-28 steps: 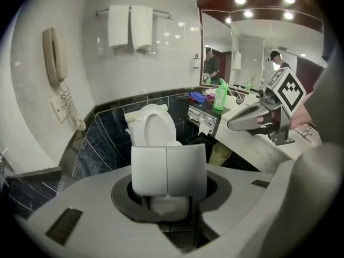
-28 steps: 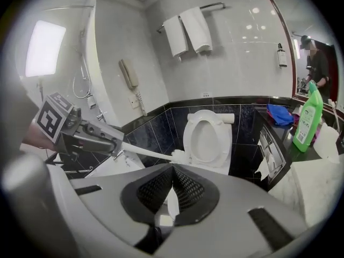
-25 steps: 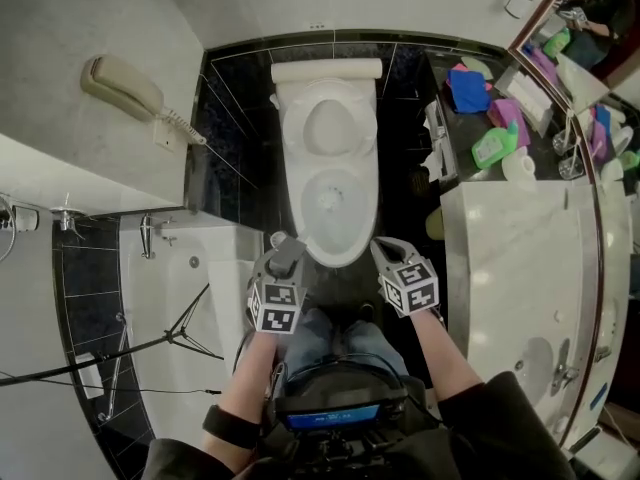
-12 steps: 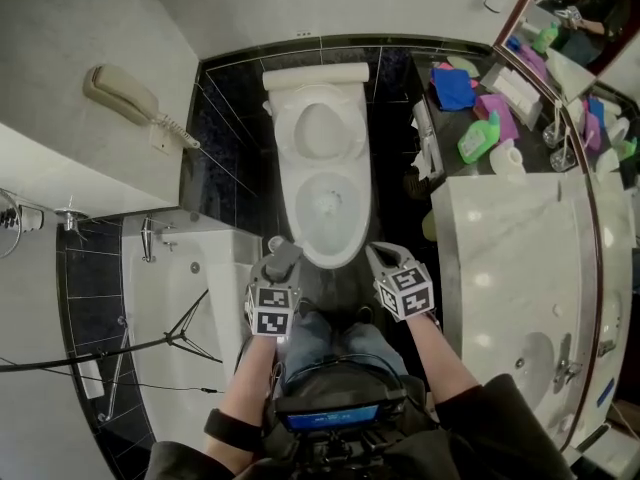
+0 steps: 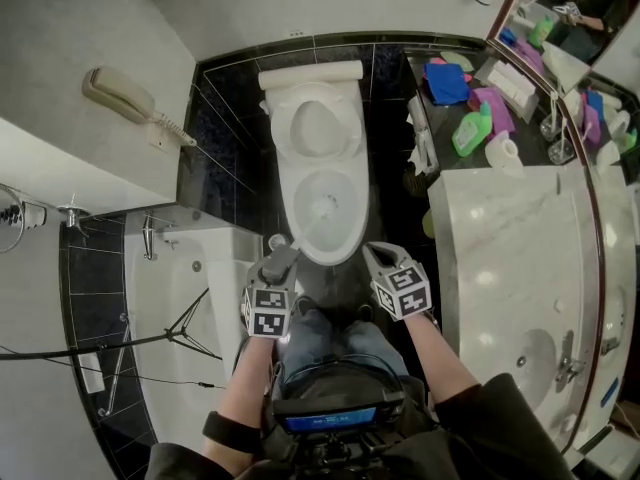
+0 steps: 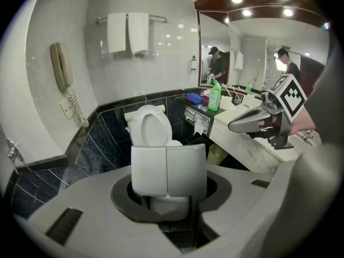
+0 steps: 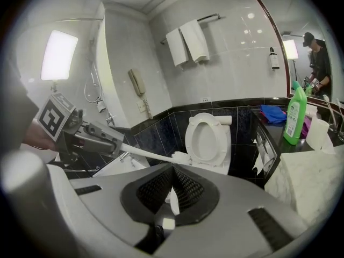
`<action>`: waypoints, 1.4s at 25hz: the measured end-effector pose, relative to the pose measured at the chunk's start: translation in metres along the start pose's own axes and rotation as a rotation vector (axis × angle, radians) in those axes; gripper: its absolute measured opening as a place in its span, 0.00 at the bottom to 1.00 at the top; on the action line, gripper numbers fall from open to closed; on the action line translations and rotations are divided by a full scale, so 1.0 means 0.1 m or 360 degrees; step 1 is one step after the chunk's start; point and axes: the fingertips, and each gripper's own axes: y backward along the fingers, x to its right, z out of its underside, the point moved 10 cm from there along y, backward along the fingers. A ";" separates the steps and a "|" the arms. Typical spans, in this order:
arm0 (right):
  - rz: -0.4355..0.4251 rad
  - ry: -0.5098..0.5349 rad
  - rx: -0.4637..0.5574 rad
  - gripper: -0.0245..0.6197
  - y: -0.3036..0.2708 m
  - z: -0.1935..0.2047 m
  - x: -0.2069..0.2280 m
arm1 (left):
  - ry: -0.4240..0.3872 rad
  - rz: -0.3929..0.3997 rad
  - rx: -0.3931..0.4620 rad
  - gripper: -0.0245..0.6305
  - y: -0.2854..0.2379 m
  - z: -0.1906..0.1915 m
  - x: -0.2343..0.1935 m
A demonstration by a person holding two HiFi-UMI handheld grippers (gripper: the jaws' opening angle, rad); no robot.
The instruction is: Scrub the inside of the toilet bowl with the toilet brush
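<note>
Just before the toilet bowl (image 5: 353,236), grips the toilet brush (image 7: 145,151) in the left gripper (image 5: 281,258); holds the right gripper (image 5: 376,255) closed, empty.

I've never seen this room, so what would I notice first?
The white toilet stands open in the middle, against black tiles. The left gripper, just in front of it, holds a toilet brush that points at the bowl. A bright green bottle stands on the dark shelf to its right.
</note>
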 end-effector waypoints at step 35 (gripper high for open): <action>-0.0456 0.0257 -0.0525 0.05 -3.98 1.25 -1.19 | -0.0190 -0.0062 -0.0784 0.26 -2.38 2.61 -2.20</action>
